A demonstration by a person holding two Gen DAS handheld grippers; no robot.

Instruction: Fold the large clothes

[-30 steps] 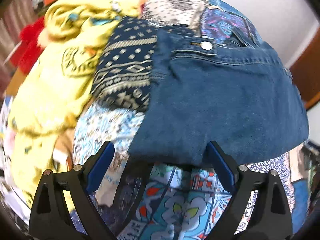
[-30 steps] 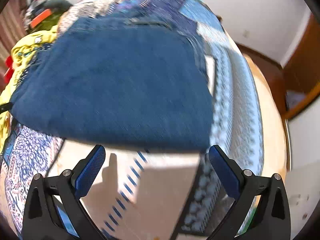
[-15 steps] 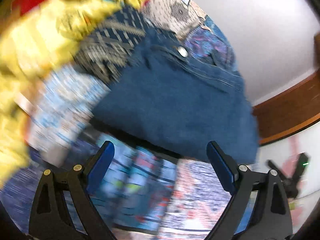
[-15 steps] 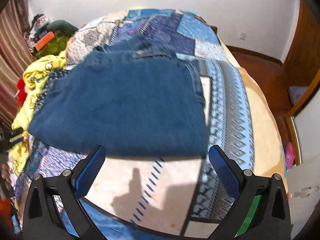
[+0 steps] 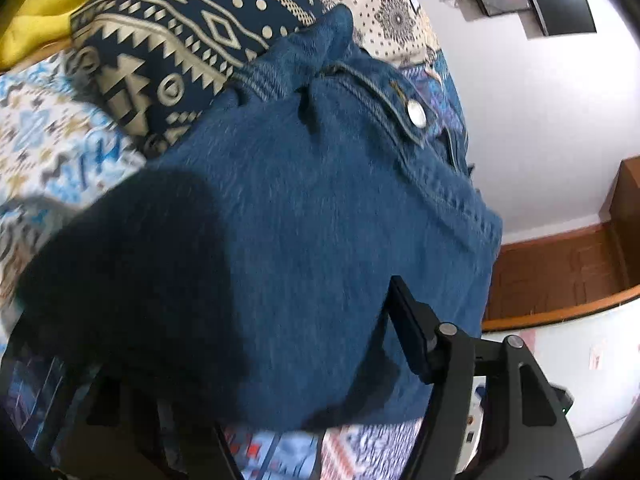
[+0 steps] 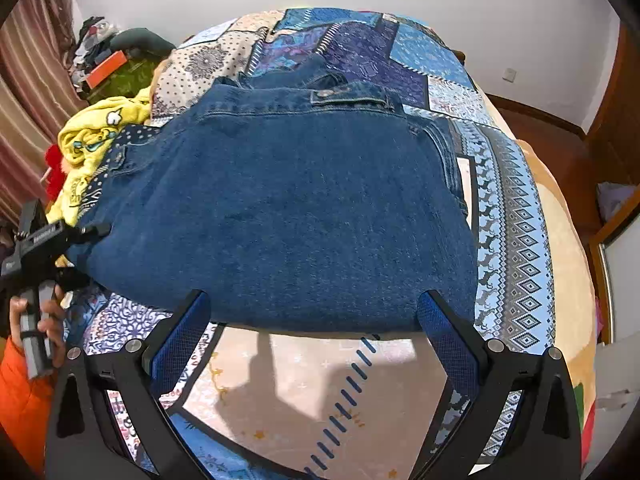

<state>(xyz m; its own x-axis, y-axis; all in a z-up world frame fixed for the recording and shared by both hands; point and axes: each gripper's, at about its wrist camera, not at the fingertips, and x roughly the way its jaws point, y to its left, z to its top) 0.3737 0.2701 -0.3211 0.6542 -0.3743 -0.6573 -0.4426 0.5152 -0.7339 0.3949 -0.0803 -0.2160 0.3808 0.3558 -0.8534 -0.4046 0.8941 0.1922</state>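
Observation:
A folded blue denim garment (image 6: 288, 208) lies flat on the patchwork bedspread (image 6: 516, 216). My right gripper (image 6: 316, 320) is open and empty, its fingers just short of the denim's near edge. My left gripper (image 6: 86, 236) shows at the denim's left edge in the right wrist view. In the left wrist view the denim (image 5: 320, 216) fills the frame. The left gripper (image 5: 256, 340) is open and spans the fold: its right finger (image 5: 412, 328) rests on top of the cloth, and its left finger is hidden under or behind the shadowed cloth.
A yellow garment (image 6: 96, 136), a navy patterned cloth (image 5: 180, 40) and a red item (image 6: 56, 168) are piled at the denim's left. Clutter sits by the striped curtain (image 6: 24, 120). Wooden furniture (image 6: 616, 120) stands right of the bed.
My left gripper has moved in onto the denim's left edge and tilted, so the cloth now lies between its fingers. My right gripper has drawn back a little and stays open.

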